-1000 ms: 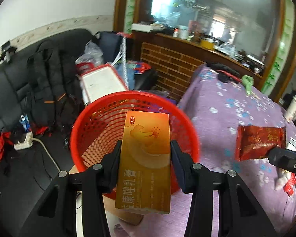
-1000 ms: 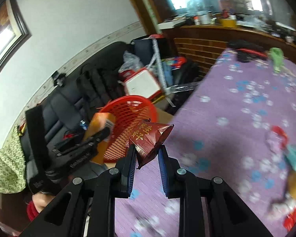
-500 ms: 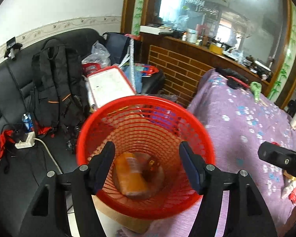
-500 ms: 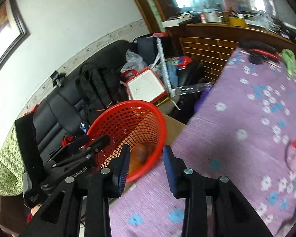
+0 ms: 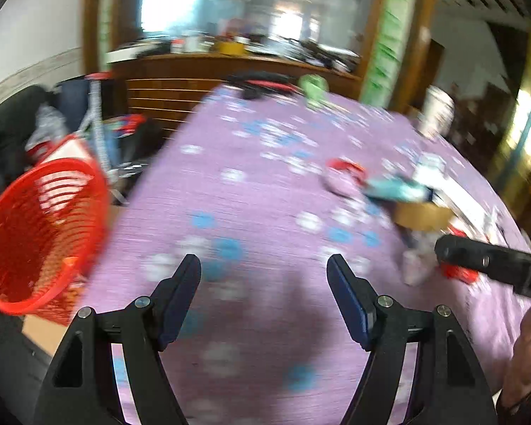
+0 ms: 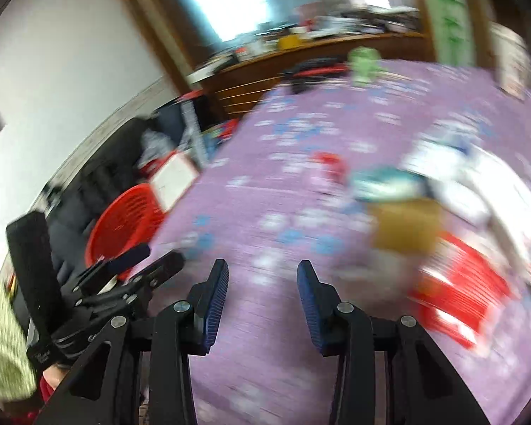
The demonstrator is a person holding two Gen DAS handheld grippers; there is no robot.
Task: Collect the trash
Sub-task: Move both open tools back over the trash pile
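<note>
Both views are blurred by motion. My left gripper (image 5: 263, 265) hangs over the purple flowered tablecloth (image 5: 258, 205), its jaws opening with nothing between them. My right gripper (image 6: 262, 271) is also opening and empty above the same cloth. The red mesh basket (image 5: 35, 233) stands off the table's left edge; it also shows small at the left in the right wrist view (image 6: 124, 226). A pile of trash lies on the right of the table: a teal packet (image 5: 396, 187), a tan box (image 6: 403, 228), a red wrapper (image 6: 460, 294) and white papers (image 6: 453, 173).
A black sofa (image 6: 78, 205) with bags stands left of the table. A wooden counter (image 5: 201, 71) runs along the back. A black and red object (image 5: 262, 83), a green item (image 5: 313, 86) and a white cup (image 5: 437, 113) sit at the table's far end.
Both grippers let their items, the orange box and the red packet, drop into the basket, opened, and swung right from the basket to over the table.
</note>
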